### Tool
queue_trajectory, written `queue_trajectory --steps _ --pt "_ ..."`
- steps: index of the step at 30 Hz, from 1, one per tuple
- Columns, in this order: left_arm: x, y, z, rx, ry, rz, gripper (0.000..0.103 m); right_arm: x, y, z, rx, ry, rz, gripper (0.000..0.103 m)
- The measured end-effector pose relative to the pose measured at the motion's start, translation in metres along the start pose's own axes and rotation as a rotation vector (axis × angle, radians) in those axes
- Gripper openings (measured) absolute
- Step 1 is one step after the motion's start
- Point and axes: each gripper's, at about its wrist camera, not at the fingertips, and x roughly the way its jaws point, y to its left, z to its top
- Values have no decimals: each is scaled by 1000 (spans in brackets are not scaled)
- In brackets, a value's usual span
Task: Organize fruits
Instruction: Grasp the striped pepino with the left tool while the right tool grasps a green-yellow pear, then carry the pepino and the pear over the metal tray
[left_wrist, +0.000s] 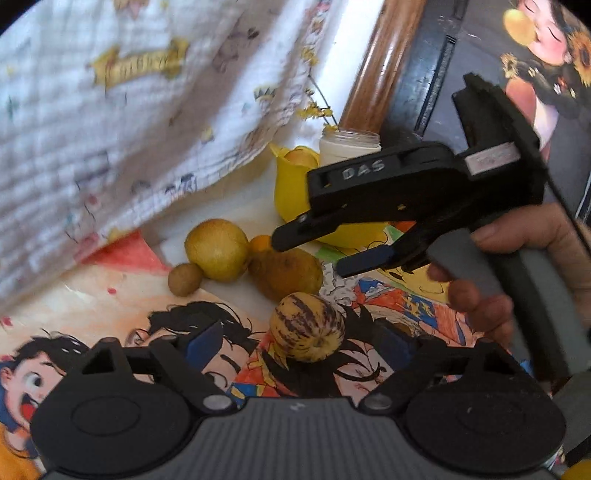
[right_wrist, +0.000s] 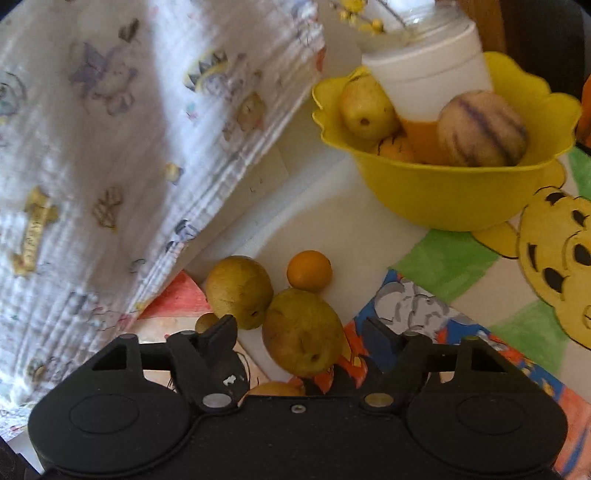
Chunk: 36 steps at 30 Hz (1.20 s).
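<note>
A striped yellow-purple melon (left_wrist: 306, 328) lies on the cartoon-printed table cover, between the blue pads of my left gripper (left_wrist: 303, 334). The pads stand apart from it, so the gripper is open. My right gripper (right_wrist: 300, 330) hangs open around a brownish pear (right_wrist: 303, 332) without touching it; in the left wrist view the right gripper (left_wrist: 314, 253) sits just above that pear (left_wrist: 288, 277). Beside the pear are a round yellow fruit (left_wrist: 218, 249), a small brown fruit (left_wrist: 184, 279) and a small orange (right_wrist: 309, 269). A yellow bowl (right_wrist: 443, 199) at the back holds a pear, a striped melon and an orange.
A white printed cloth (right_wrist: 110, 147) hangs along the left, close to the fruits. A white jar (right_wrist: 428, 70) with yellow flowers stands at the bowl. A wooden post (left_wrist: 384, 62) rises behind. A person's hand (left_wrist: 517, 258) holds the right gripper's handle.
</note>
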Motion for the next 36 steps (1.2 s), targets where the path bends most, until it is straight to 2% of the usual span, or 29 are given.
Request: queue_trajectory --steps 10,13,19,28,36 --pt "21 7 2 -49 37 -45 72 20 -2 -3 -17 32 -2 57" --pt "24 10 1 -67 52 -54 64 21 -5 -5 -12 26 12 56" --pt "28 15 0 -96 65 -87 54 22 -8 -8 13 9 21 56" --pt "20 18 3 -117 109 -102 52 3 -31 -26 152 -44 87 55" --pt "-10 24 -2 -101 104 -101 51 -22 -28 -47 180 -84 127 55"
